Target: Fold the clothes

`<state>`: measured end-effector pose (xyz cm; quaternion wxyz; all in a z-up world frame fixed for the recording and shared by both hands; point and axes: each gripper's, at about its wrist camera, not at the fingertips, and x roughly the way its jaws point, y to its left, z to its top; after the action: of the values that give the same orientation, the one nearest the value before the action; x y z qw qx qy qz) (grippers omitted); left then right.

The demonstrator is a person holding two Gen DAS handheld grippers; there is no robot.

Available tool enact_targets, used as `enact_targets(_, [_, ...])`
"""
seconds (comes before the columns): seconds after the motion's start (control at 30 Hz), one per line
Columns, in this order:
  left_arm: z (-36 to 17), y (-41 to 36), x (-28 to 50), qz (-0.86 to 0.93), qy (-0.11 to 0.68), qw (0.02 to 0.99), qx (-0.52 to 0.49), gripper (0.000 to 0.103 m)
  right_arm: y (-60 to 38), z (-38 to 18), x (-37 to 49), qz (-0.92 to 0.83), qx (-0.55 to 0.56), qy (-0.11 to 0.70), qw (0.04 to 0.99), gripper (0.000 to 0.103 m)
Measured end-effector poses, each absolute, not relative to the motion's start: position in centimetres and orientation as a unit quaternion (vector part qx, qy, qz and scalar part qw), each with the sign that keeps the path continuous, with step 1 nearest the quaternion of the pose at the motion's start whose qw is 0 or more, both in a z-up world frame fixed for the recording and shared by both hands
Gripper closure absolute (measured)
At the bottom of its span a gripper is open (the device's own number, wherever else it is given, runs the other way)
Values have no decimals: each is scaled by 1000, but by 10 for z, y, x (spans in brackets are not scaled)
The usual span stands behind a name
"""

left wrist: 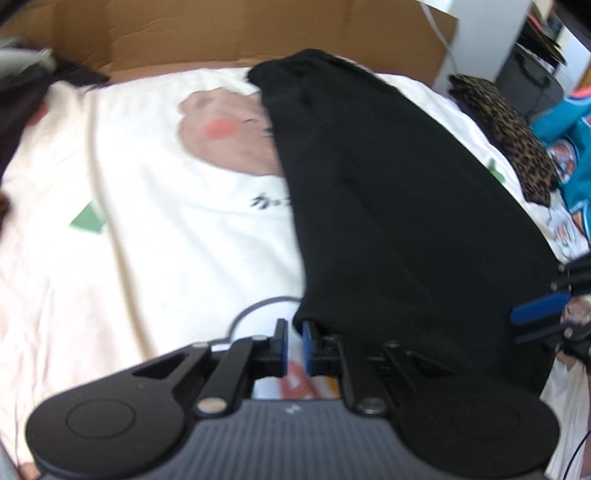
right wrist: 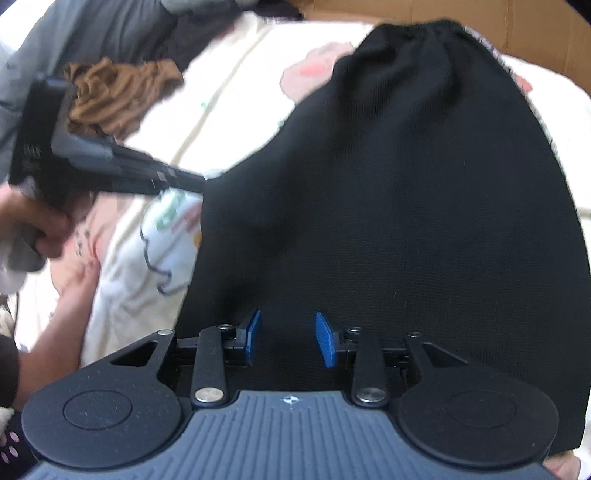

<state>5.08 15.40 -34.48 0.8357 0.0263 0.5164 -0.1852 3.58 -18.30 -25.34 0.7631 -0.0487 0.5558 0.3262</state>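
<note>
A black garment (left wrist: pixel 399 206) lies spread on a cream bed cover with cartoon prints (left wrist: pixel 147 192). In the left wrist view my left gripper (left wrist: pixel 293 345) has its blue pads almost together at the garment's near left corner, and the cloth's edge sits at their tips. From the right wrist view the left gripper (right wrist: pixel 201 184) meets the garment's left edge. My right gripper (right wrist: pixel 289 338) stands open just over the black garment (right wrist: pixel 406 203), with nothing pinched between its pads. One of its blue fingers (left wrist: pixel 535 314) shows at the garment's right edge.
A cardboard wall (left wrist: pixel 258 33) stands behind the bed. A leopard-print cloth (left wrist: pixel 509 136) and a teal garment (left wrist: pixel 569 122) lie at the right. A crumpled brown garment (right wrist: pixel 110 99) and grey clothing (right wrist: pixel 110 29) lie at the left. A hand (right wrist: pixel 40 229) holds the left gripper.
</note>
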Motion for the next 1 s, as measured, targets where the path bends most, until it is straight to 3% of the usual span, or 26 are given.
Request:
enact_targets(0.3, [-329,176,54,-184,515,837,-30,91,-185,-257,33,328,-58,565,755,65])
enact_targets(0.4, [-320,152,54,-208,502,838,-41,89,-191,-255,35,322,-52,563,759,65])
enact_targets(0.8, [-359,98,42,-272,563,780,18,89,-266,-256,58,216,-23,563,797,65])
enact_targets(1.0, [-347,103,35,-269,575,772,15,88,-313,-260,57,149,-20,564,812,65])
